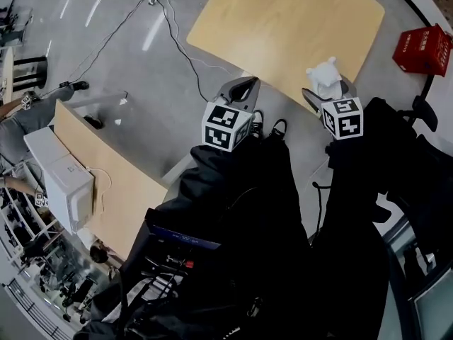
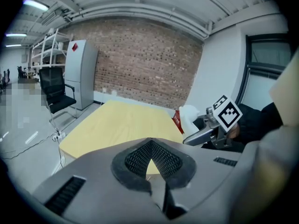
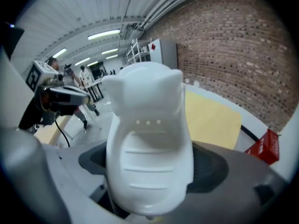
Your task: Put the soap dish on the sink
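Our right gripper (image 3: 148,181) is closed on the white soap dish (image 3: 147,125), the jaws pinching its lower end so that most of the moulded body, with its ribs and small drain holes, stands up clear of the pads. Our left gripper (image 2: 152,164) has its jaws together with nothing between them, held beside the right one and near the edge of the pale wooden table (image 1: 283,27). In the head view the dish shows as a small white shape above the right marker cube, over the table's near edge, with a red crate (image 1: 422,48) well off to the right. No sink shows in any view, so we judge the carry is yet to come. The risk we see is the grip: smooth plastic held low could pivot or slip out if we swing or tilt it, and we would then set it down crooked or drop it.
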Demonstrator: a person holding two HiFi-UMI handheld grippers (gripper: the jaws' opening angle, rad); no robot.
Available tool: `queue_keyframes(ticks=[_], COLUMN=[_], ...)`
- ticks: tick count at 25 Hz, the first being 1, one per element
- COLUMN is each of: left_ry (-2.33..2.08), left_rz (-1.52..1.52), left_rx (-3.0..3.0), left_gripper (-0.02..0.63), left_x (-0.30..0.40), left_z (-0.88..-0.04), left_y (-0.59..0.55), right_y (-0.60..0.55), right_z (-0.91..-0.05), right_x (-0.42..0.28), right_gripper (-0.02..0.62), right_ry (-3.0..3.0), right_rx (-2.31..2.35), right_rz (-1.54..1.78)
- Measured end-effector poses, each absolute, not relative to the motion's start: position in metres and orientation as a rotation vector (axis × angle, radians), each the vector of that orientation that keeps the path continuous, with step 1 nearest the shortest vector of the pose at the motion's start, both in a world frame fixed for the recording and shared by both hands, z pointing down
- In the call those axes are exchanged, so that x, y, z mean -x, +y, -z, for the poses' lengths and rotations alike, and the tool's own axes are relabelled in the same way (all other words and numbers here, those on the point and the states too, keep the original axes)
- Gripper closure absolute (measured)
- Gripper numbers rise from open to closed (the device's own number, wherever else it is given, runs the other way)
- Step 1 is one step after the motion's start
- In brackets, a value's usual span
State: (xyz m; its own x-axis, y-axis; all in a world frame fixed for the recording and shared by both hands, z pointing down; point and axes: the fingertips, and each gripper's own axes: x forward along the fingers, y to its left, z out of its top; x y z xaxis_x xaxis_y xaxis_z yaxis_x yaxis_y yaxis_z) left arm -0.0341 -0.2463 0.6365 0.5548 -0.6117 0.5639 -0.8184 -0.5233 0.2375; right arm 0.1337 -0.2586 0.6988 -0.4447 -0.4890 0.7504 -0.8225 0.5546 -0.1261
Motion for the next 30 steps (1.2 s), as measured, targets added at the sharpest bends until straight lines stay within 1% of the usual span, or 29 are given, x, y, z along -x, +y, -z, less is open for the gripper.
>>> queue_keyframes(ticks=[5, 15, 22, 30], left_ry=[-1.163, -1.178, -1.19, -1.212], left_rz=[-0.58, -0.56, -0.554, -0.538], left_rx=[-2.257, -2.193, -2.177, -2.153], left_gripper=[0.606, 0.606, 0.606, 0.606], left_x=[0.045, 0.061, 0.069, 0.079], left_z=[-0.651, -0.661, -0.664, -0.665], left_y=[-0.237, -0.225, -0.223, -0.22], right_y=[-0.276, -0.279, -0.278, -0.278], right_z=[-0.746, -0.801, -0.82, -0.831], right_x=[-0.138, -0.14, -0.138, -0.132], right_gripper=[0.101, 0.101, 0.101, 0.101], right_ry=[-2.019, -1.796, -1.586, -1.493], right_rx=[-0.894, -0.604, -0.355, -0.276], right_rz=[-0.58, -0.47, -0.406, -0.398])
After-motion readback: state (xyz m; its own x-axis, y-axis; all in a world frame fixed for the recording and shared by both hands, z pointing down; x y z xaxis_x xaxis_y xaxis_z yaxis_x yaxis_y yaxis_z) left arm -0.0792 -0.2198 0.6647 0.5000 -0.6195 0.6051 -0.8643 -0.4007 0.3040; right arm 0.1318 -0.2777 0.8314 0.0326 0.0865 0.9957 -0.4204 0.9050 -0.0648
